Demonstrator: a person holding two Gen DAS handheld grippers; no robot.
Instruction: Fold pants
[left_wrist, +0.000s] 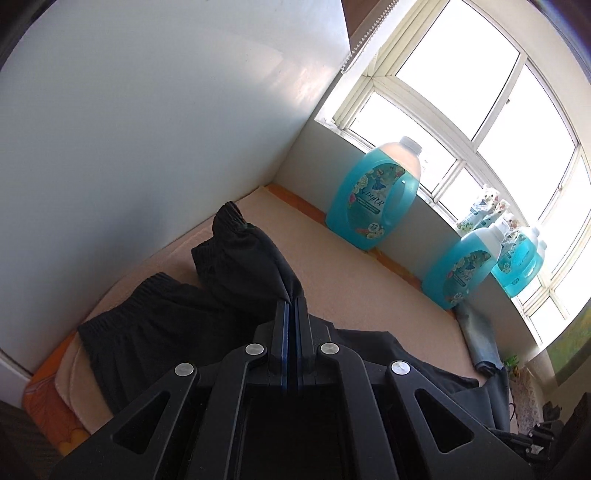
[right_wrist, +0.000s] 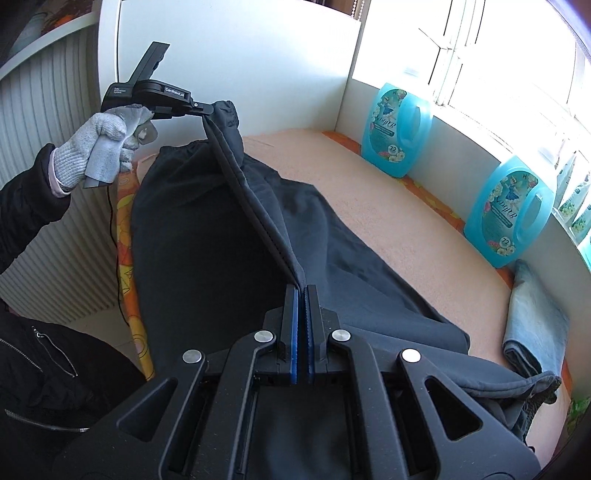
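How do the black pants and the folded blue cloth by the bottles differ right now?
The black pants are pinched by the left gripper and the right gripper, one edge lifted taut between them; the blue cloth lies untouched. The pants cover much of the peach surface; the cloth sits small at its edge, already folded. Both rest on that surface.

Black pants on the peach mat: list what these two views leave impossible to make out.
- Pants leg ends: right wrist view, hidden under the right gripper body and cut off by the bottom edge.
- Left gripper pads: right wrist view, too small and wrapped in waistband cloth.
- Small print on the blue detergent bottle: left wrist view, too small.
- Outdoors beyond the window: left wrist view, washed out by glare.
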